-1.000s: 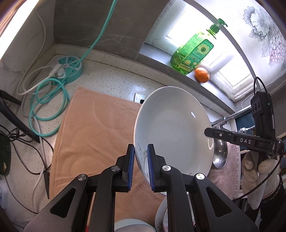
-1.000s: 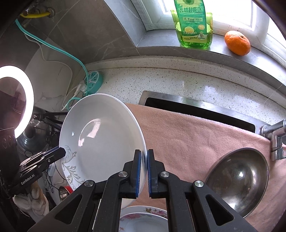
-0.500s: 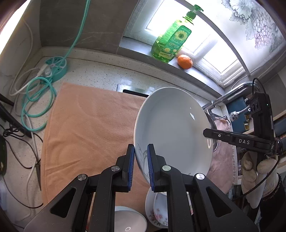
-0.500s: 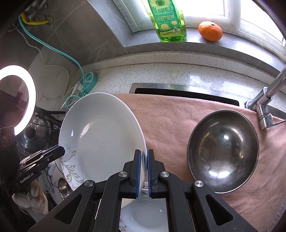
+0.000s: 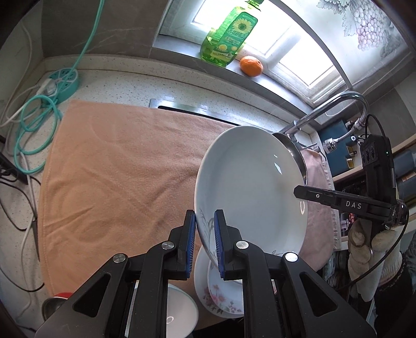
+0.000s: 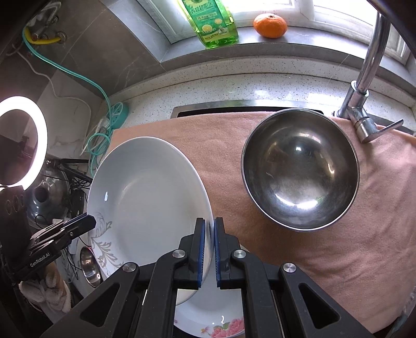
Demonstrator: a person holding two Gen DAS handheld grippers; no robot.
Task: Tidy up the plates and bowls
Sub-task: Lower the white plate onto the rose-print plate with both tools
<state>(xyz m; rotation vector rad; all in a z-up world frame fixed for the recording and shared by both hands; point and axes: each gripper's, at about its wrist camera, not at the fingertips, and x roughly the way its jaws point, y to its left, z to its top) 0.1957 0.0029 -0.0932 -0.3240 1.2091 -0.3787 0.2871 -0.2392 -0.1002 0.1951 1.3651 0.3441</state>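
Above the towel: white plate [image 5: 249,182], glossy, tilted, grey leaf pattern at rim.
Left gripper [image 5: 204,244]: clamps plate rim.
Right gripper [image 6: 208,253]: apparently clamps opposite rim.

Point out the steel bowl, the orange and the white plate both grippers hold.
steel bowl [image 6: 299,171], right wrist view, on its inner bottom.
orange [image 6: 270,25], right wrist view, on the middle of its peel.
white plate [image 5: 249,187], left wrist view, on the bare centre of its well.

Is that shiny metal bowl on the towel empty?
Empty: the metal bowl on the towel shows only bare, reflective steel inside.
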